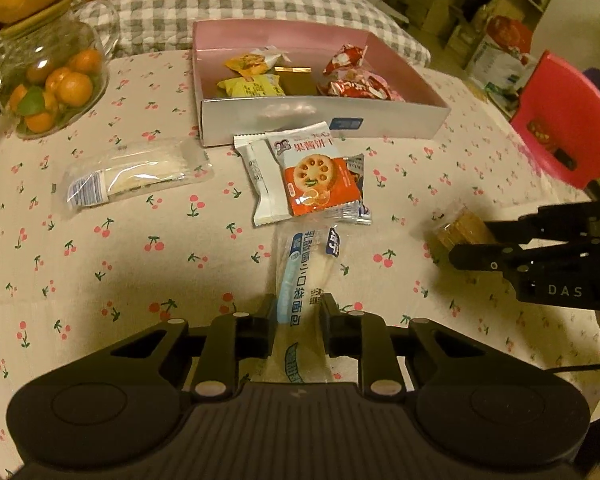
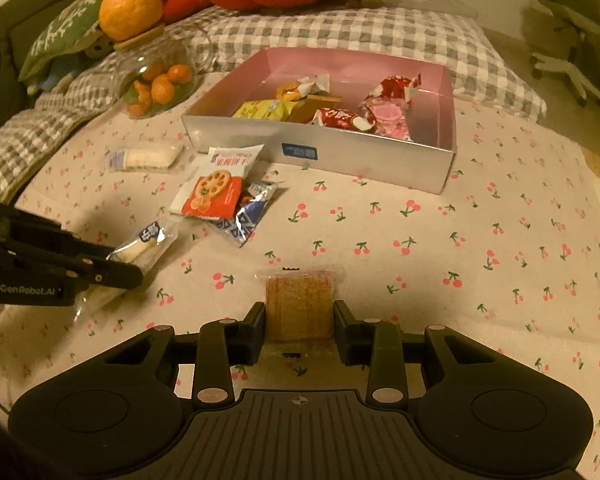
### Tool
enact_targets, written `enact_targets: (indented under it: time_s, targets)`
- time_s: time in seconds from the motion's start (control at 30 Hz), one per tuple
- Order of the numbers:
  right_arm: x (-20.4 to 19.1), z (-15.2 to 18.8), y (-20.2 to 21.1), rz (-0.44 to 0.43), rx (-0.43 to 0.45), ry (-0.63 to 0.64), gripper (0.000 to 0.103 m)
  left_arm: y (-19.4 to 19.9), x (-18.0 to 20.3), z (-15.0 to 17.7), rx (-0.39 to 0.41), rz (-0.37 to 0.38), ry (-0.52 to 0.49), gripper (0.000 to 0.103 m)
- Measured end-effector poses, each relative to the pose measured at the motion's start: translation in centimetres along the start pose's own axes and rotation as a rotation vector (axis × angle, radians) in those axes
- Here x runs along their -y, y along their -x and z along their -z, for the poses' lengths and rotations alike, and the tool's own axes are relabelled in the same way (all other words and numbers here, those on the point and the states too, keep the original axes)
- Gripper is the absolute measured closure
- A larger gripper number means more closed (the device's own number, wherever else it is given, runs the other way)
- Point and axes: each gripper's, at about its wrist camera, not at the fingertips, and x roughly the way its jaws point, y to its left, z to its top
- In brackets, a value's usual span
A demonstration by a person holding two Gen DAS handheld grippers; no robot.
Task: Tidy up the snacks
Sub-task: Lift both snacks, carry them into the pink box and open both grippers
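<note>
Closest to the left wrist camera, the left gripper point(image 1: 298, 322) has its 2 pads pinched onto a long clear packet with blue print point(image 1: 306, 276), which lies lengthwise on the cherry-print tablecloth point(image 1: 120, 264) and runs away from the lens. Just beyond the packet's far end sits a small pile: an orange biscuit packet point(image 1: 318, 176) lying over a white sachet point(image 1: 260, 184). Behind that stands the silver box with a pink inside point(image 1: 324, 124), already holding yellow, gold and red wrapped snacks. A clear flat packet point(image 1: 136, 174) lies well off to the left, near a glass jar of small oranges point(image 1: 56, 84). At the right edge the right gripper point(image 1: 470, 246) reaches onto a brown wafer pack point(image 1: 458, 226).

From the right wrist camera, the right gripper point(image 2: 300, 320) is closed on that brown wafer pack point(image 2: 300, 300), a pad pressed against each side, the pack resting on the cloth. The box point(image 2: 320, 152) stands ahead and slightly left, its front wall facing the lens. The left gripper point(image 2: 128, 268) shows at the left edge, clamped on its blue-print packet point(image 2: 148, 244).

Both hands seem to be at the grasp stage, with 2 snacks secured but not lifted. Next, each packet likely needs raising clear of the box's front wall, carrying over the open space inside, and releasing.
</note>
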Motion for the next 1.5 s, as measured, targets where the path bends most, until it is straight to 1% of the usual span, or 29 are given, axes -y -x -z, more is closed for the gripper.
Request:
enact_targets:
  time_s: [0.37, 0.63, 0.8, 1.17, 1.5]
  targets:
    - [0.9, -1.4, 1.2, -0.026, -0.021, -0.126, 0.070, 1.1, 0.0, -1.1, 0.032, 0.041, 0.061, 0.087]
    - [1.2, -2.7, 1.9, -0.044, -0.004, -0.177, 0.070, 2.0, 0.1, -2.3, 0.066, 0.070, 0.097, 0.087]
    - [1.3, -3.8, 2.3, -0.057, 0.022, -0.202, 0.070, 2.5, 0.1, -2.9, 0.092, 0.083, 0.111, 0.087]
    - [3.0, -6.3, 2.4, -0.084, 0.079, -0.321, 0.070, 3.0, -0.1, -5.0, 0.157, 0.080, 0.163, 0.088]
    - [4.8, -8.3, 0.4, -0.094, 0.123, -0.453, 0.070, 2.0, -1.0, -7.5, 0.201, 0.063, 0.250, 0.088]
